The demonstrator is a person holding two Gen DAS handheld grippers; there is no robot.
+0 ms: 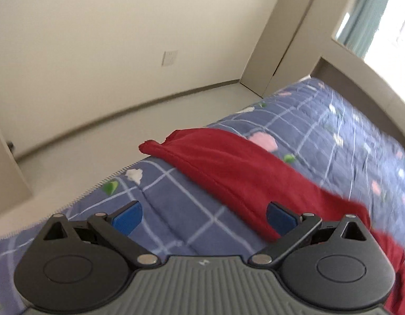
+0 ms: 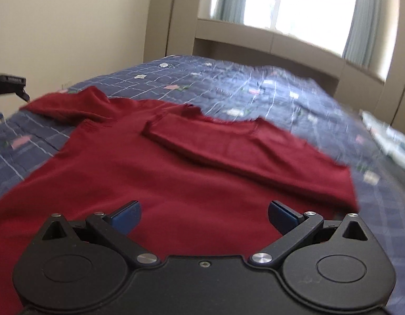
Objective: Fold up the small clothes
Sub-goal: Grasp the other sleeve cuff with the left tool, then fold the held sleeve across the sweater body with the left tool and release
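A dark red sweater (image 2: 176, 173) lies spread on the blue checked quilt (image 2: 242, 89). Its right sleeve (image 2: 228, 141) is folded across the chest, and its left sleeve (image 2: 68, 105) stretches out to the left. My right gripper (image 2: 203, 216) hovers open above the sweater's lower body with nothing between its blue pads. In the left wrist view the outstretched sleeve (image 1: 228, 168) runs diagonally across the quilt (image 1: 333, 131). My left gripper (image 1: 203, 218) is open over the quilt, its right pad (image 1: 280, 219) over the sleeve's edge. The left gripper body (image 2: 10, 84) shows at the right wrist view's left edge.
The bed's edge (image 1: 102, 183) drops to a grey floor (image 1: 123, 120) on the left, with a cream wall behind. A window with curtains (image 2: 294, 5) and a beige headboard ledge (image 2: 281, 42) stand beyond the bed. A pale cloth (image 2: 391, 141) lies at the quilt's right side.
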